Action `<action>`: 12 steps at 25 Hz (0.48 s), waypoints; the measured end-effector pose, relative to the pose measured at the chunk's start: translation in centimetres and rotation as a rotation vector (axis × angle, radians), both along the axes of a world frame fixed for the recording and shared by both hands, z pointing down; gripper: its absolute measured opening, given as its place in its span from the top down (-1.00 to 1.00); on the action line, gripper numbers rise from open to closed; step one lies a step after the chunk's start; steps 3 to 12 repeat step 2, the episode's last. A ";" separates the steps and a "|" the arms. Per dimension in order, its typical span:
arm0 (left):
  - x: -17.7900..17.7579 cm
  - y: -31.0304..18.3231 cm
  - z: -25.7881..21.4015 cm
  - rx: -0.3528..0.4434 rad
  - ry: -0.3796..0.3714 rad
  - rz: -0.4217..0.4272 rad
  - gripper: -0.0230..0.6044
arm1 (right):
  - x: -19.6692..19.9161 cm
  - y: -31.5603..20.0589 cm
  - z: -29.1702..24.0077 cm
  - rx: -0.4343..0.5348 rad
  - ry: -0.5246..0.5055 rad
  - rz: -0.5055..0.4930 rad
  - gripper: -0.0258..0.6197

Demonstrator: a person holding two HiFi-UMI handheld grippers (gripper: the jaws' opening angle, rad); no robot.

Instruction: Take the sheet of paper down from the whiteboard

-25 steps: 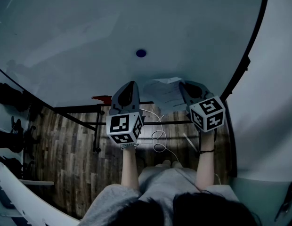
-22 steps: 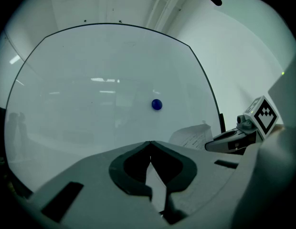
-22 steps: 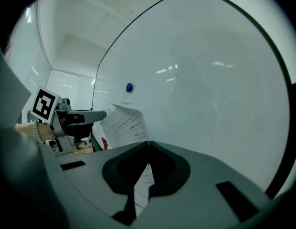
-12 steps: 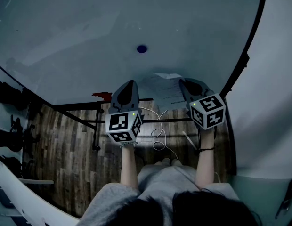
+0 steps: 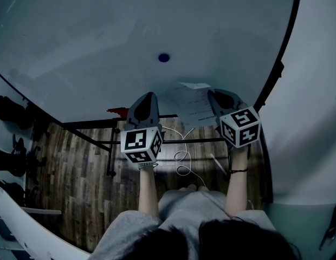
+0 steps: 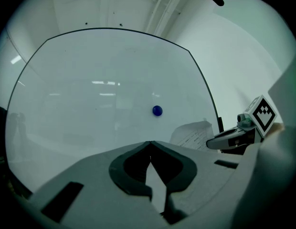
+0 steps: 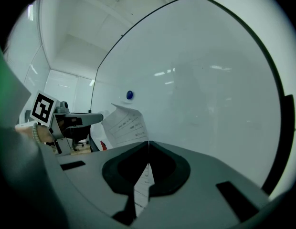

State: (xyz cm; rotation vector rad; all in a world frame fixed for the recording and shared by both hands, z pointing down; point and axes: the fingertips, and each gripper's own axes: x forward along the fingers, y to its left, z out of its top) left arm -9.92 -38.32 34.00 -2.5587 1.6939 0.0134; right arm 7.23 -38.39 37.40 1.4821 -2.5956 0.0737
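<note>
The sheet of paper [image 5: 191,105] with printed lines hangs off the whiteboard [image 5: 103,42], its top edge curling away from the surface, below and right of a blue magnet [image 5: 163,57]. My right gripper [image 5: 213,97] is shut on the sheet's right edge; in the right gripper view the paper [image 7: 127,126] runs in between the closed jaws [image 7: 148,142]. My left gripper [image 5: 148,98] is shut with nothing in it, level with the paper and just left of it. From the left gripper view I see the magnet [image 6: 157,110], the paper [image 6: 191,135] and the right gripper [image 6: 223,140] past my own closed tips [image 6: 150,142].
The whiteboard's black frame [image 5: 276,75] curves down on the right, with a pale wall [image 5: 314,118] beyond. Below are the stand's black bars [image 5: 97,124], a wooden floor [image 5: 76,183], a looped white cable [image 5: 182,158], a small red object [image 5: 117,111] and dark chairs [image 5: 11,112] at left.
Hardly anything differs: the head view has shifted slightly, and both grippers and the paper stay where they were.
</note>
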 end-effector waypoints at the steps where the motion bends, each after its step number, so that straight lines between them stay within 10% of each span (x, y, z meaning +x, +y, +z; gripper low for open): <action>1: -0.1 0.1 0.0 0.001 0.001 -0.001 0.90 | 0.0 0.1 0.0 -0.001 -0.002 0.000 0.92; 12: -0.1 0.1 -0.1 0.002 0.003 -0.003 0.90 | 0.0 0.1 0.0 -0.001 -0.004 -0.001 0.92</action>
